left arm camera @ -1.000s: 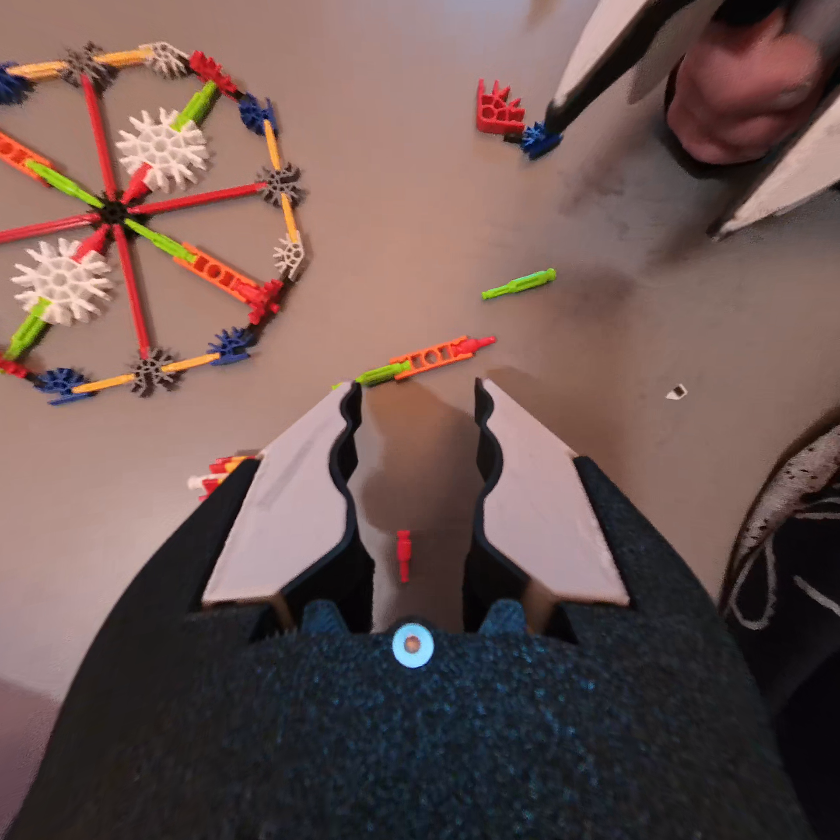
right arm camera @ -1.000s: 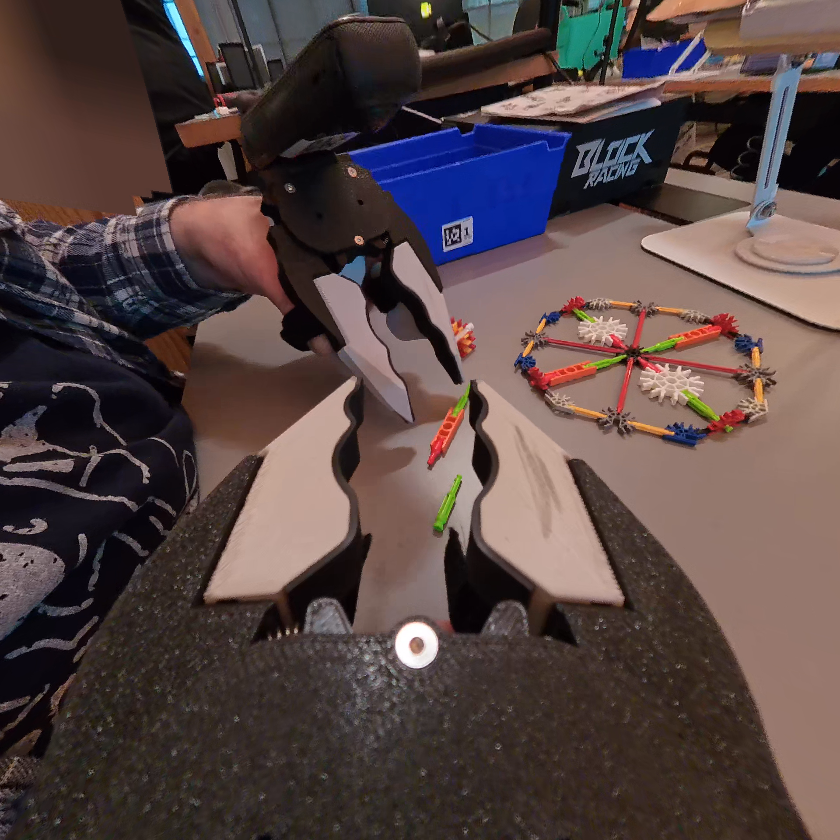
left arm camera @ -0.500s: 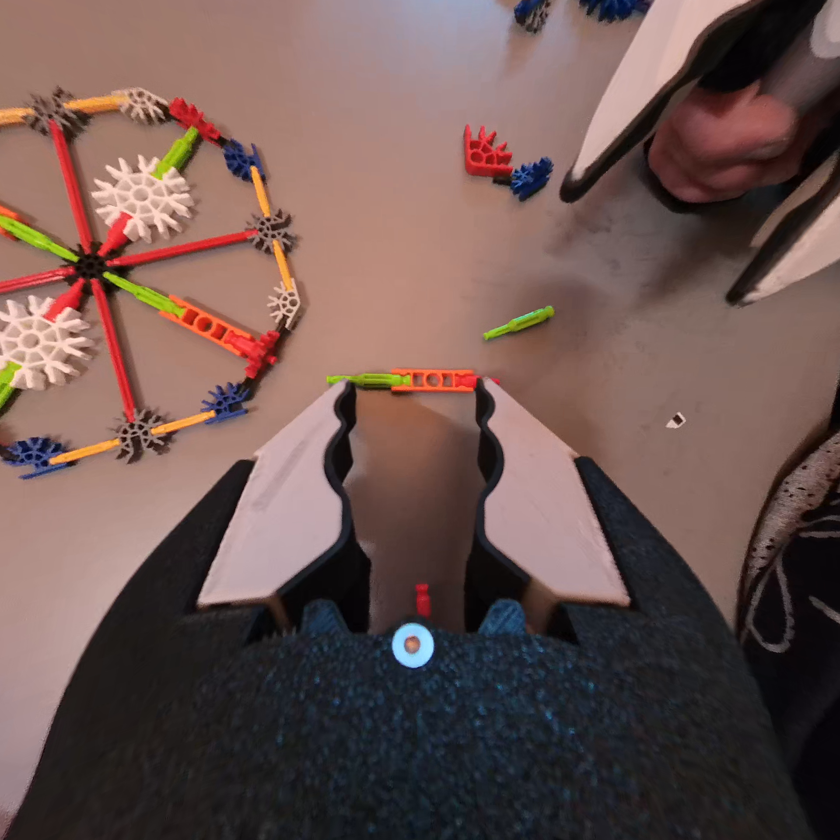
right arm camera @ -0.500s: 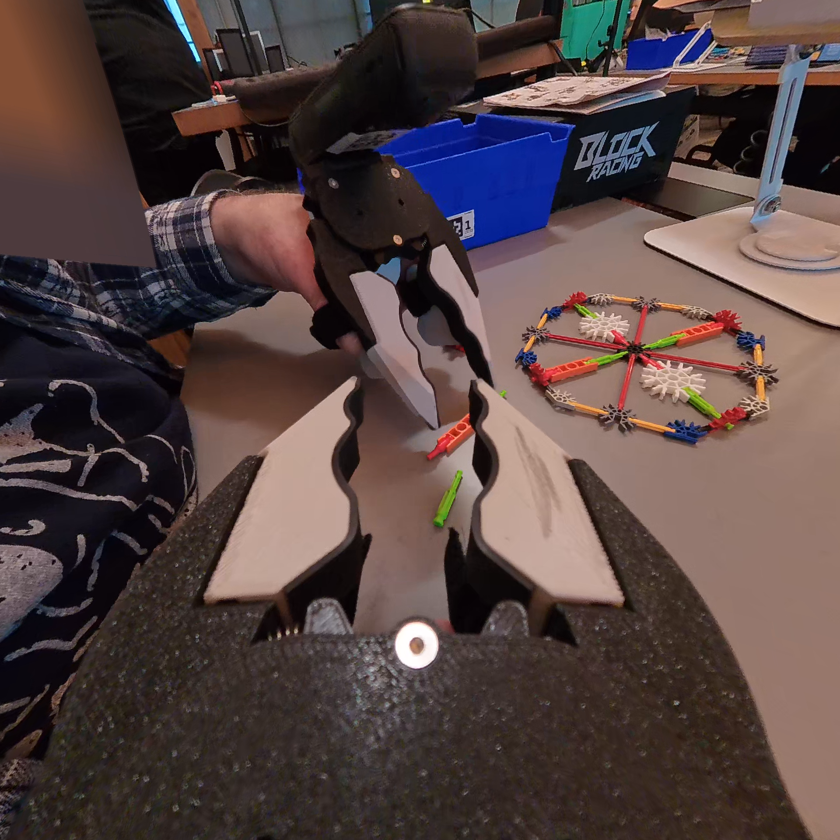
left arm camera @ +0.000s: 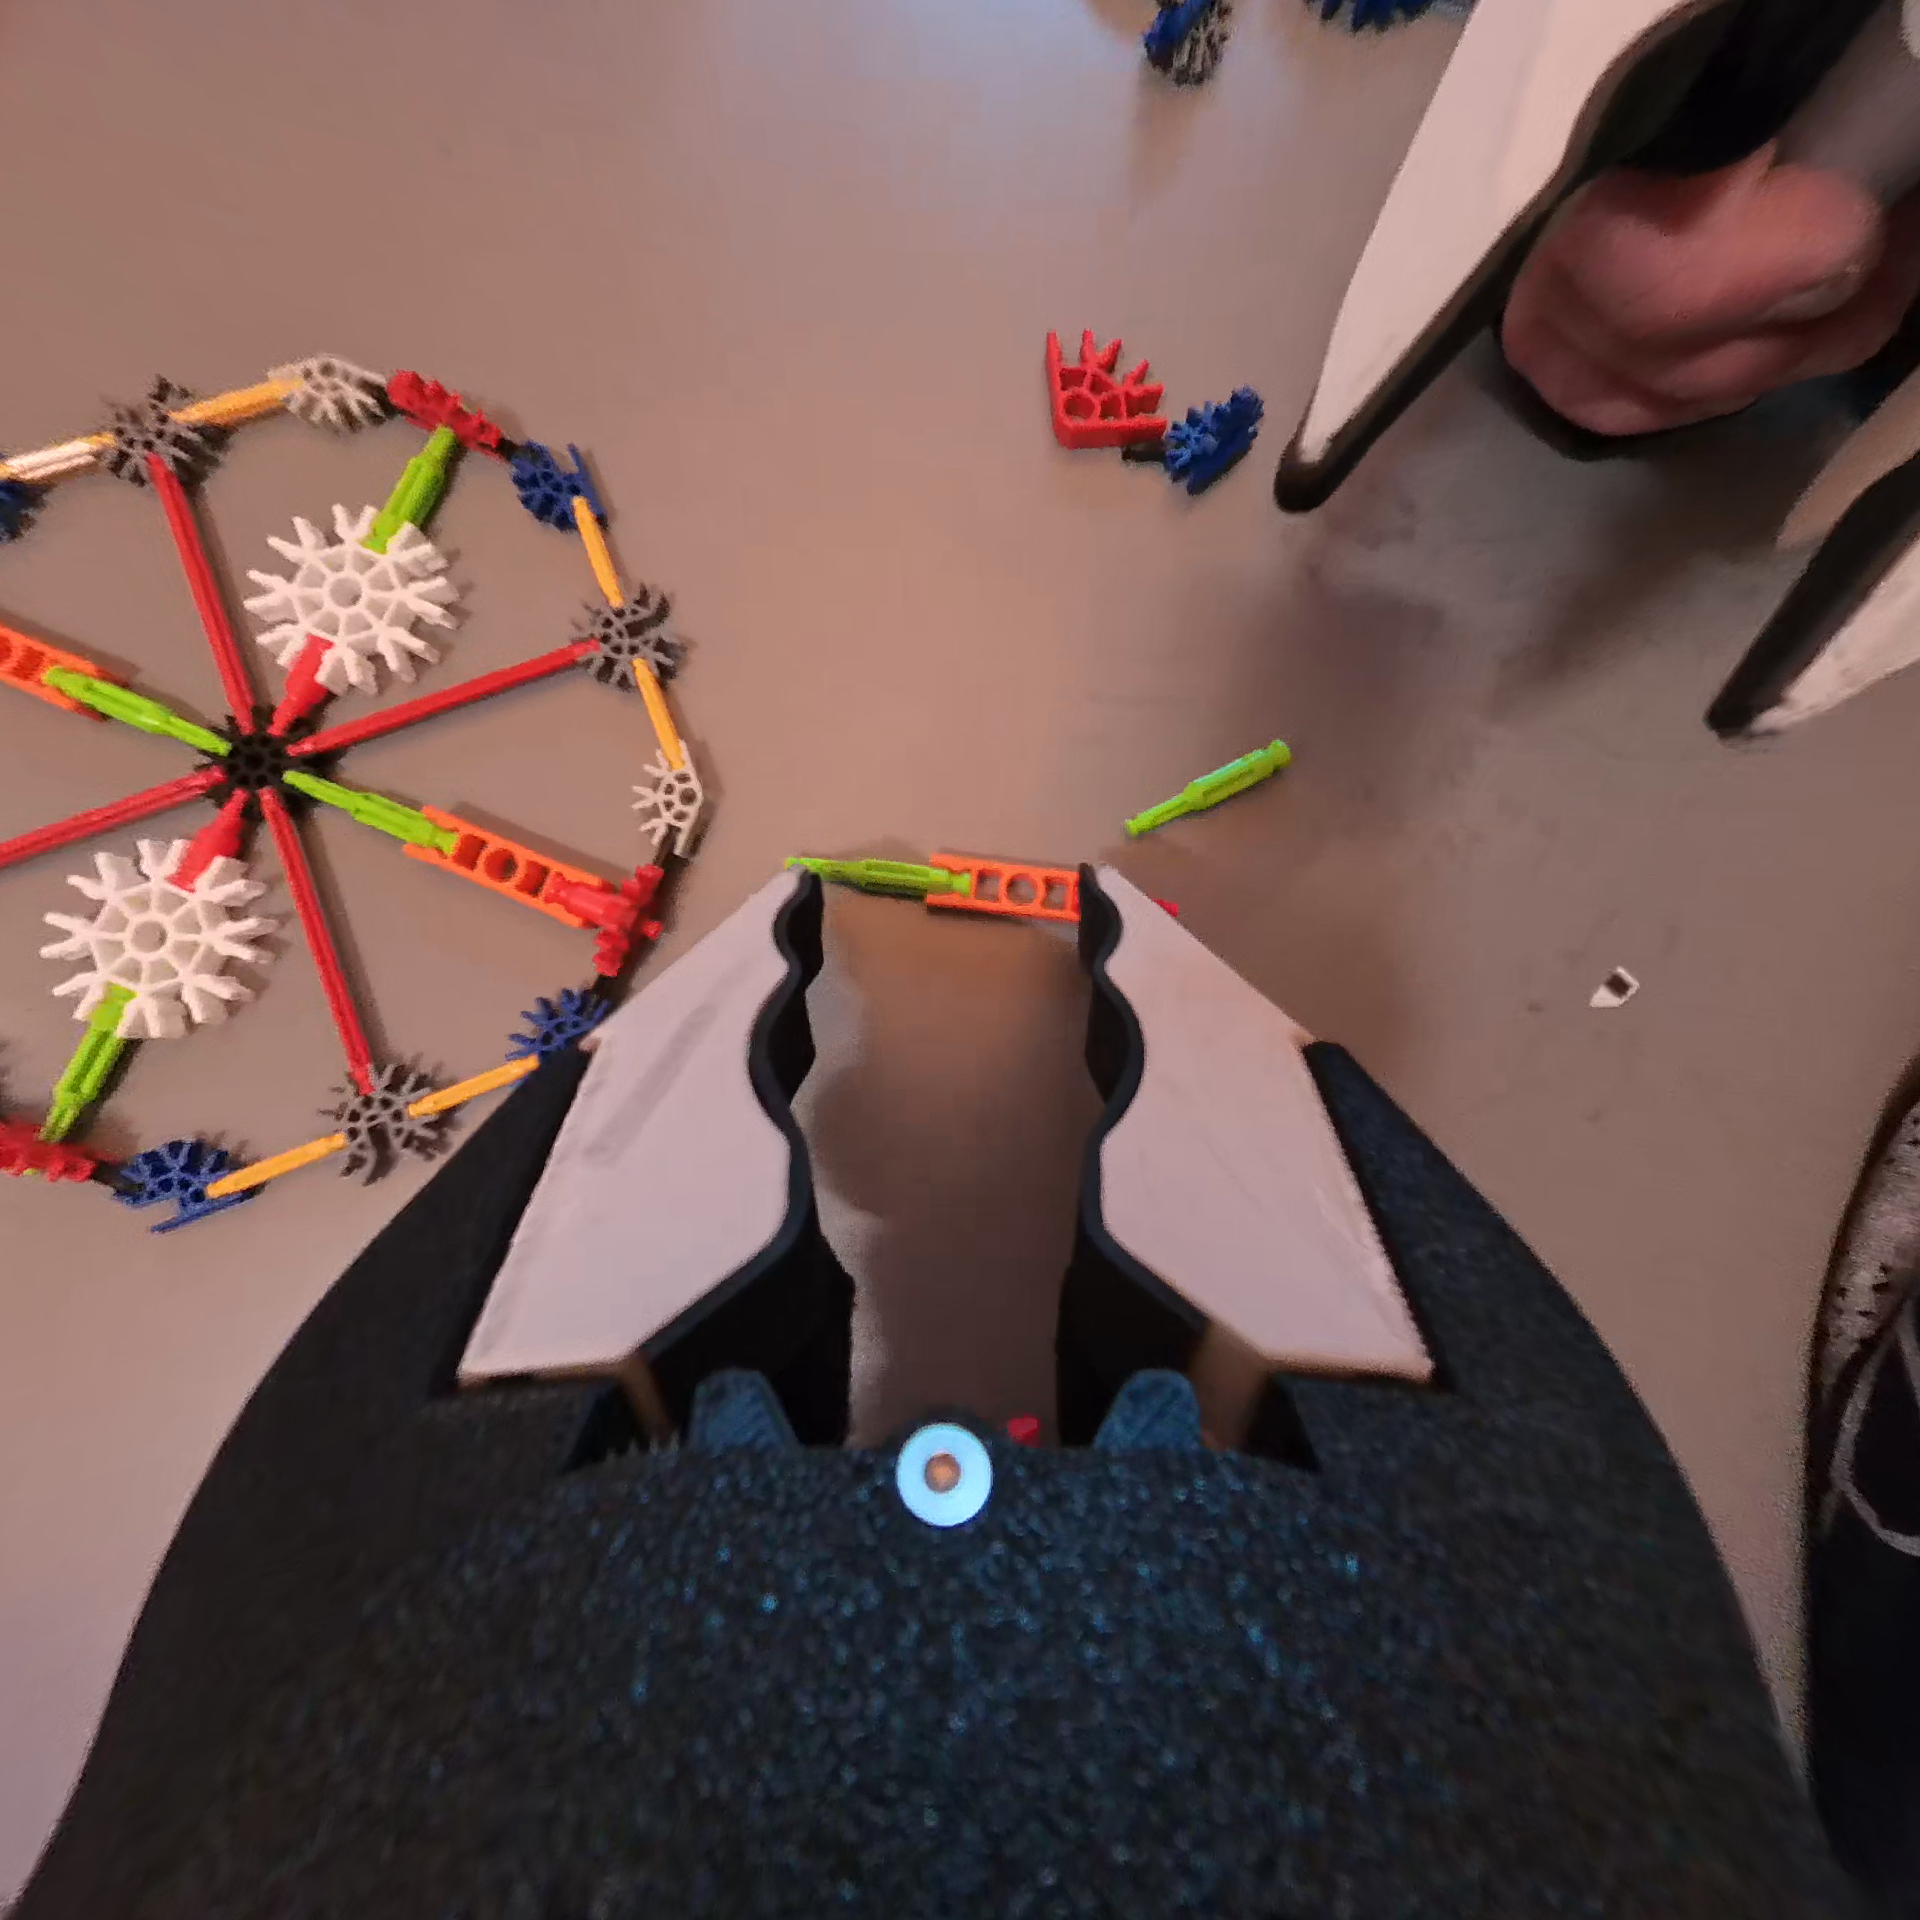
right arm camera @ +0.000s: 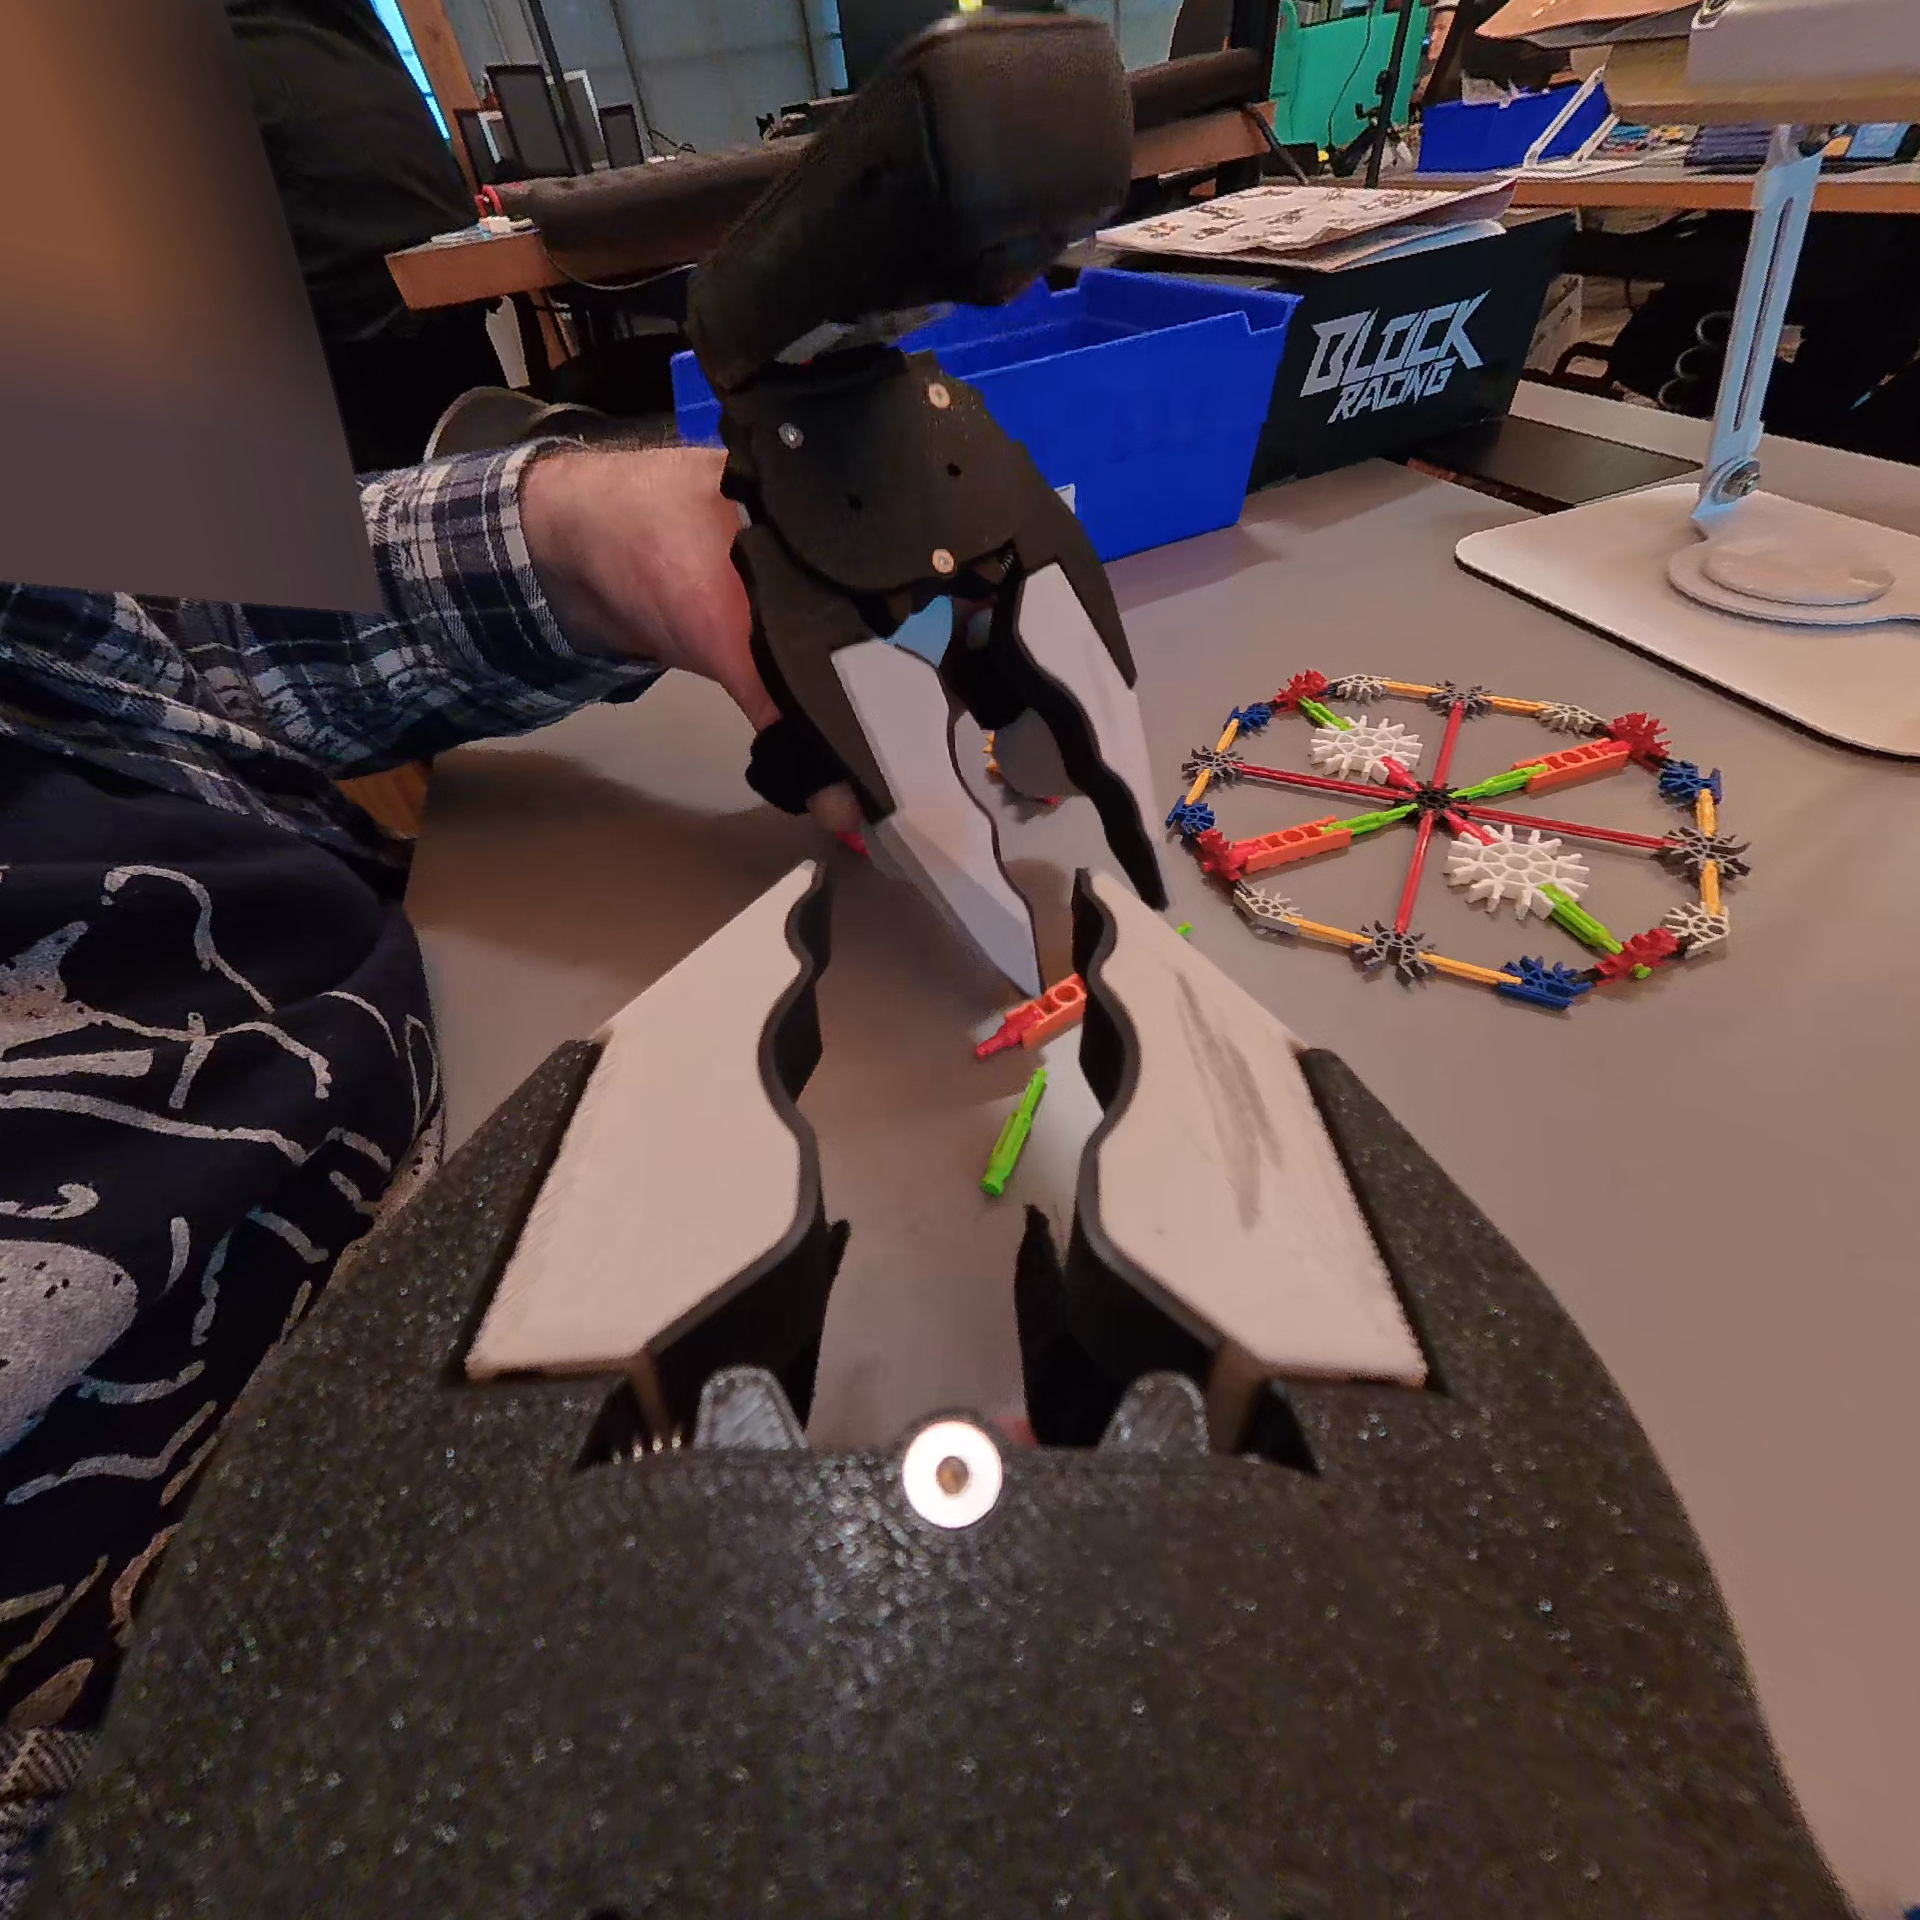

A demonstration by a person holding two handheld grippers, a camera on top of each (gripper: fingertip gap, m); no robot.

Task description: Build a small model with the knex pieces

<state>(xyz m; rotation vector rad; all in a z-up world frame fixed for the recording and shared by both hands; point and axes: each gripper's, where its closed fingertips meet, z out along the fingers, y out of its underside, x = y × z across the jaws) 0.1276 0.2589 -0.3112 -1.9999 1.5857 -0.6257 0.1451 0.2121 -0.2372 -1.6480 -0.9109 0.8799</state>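
The left gripper (left arm camera: pixel 943 883) now straddles the orange-and-green rod piece (left arm camera: pixel 966 886), its tips lower and closer than before.

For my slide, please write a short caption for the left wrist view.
Open left gripper poised over an orange-and-green rod piece on the grey table, beside a colourful wheel.

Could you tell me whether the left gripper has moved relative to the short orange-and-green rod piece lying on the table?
Yes. The left gripper has closed in on the orange-and-green rod piece; its open fingertips now straddle it.
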